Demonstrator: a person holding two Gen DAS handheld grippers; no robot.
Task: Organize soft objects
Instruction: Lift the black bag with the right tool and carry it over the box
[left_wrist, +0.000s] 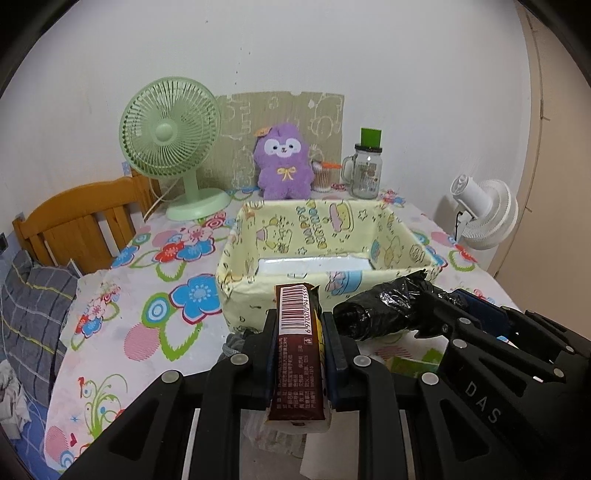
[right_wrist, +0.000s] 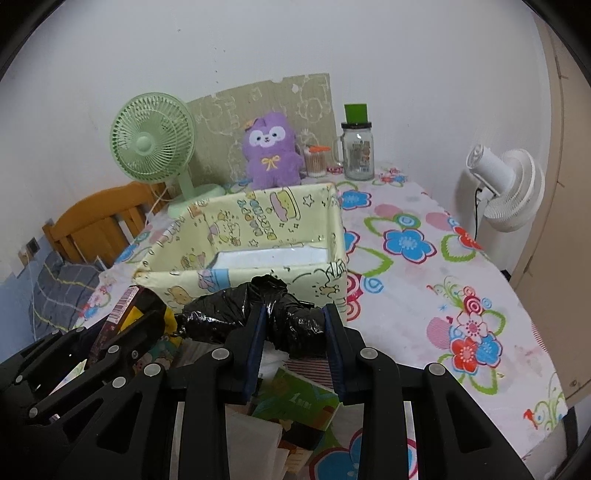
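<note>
My left gripper is shut on a brown snack packet with a barcode, held upright just in front of the yellow cartoon-print fabric box. My right gripper is shut on a crumpled black plastic bag, also just in front of the box. The bag shows in the left wrist view, and the snack packet shows at the left of the right wrist view. The box holds only a white bottom panel. A purple plush toy sits behind the box against the wall.
A green desk fan stands back left, a glass jar and a cotton swab tub back right. A white fan stands off the table's right edge. Packets and papers lie below my grippers. A wooden chair is at left.
</note>
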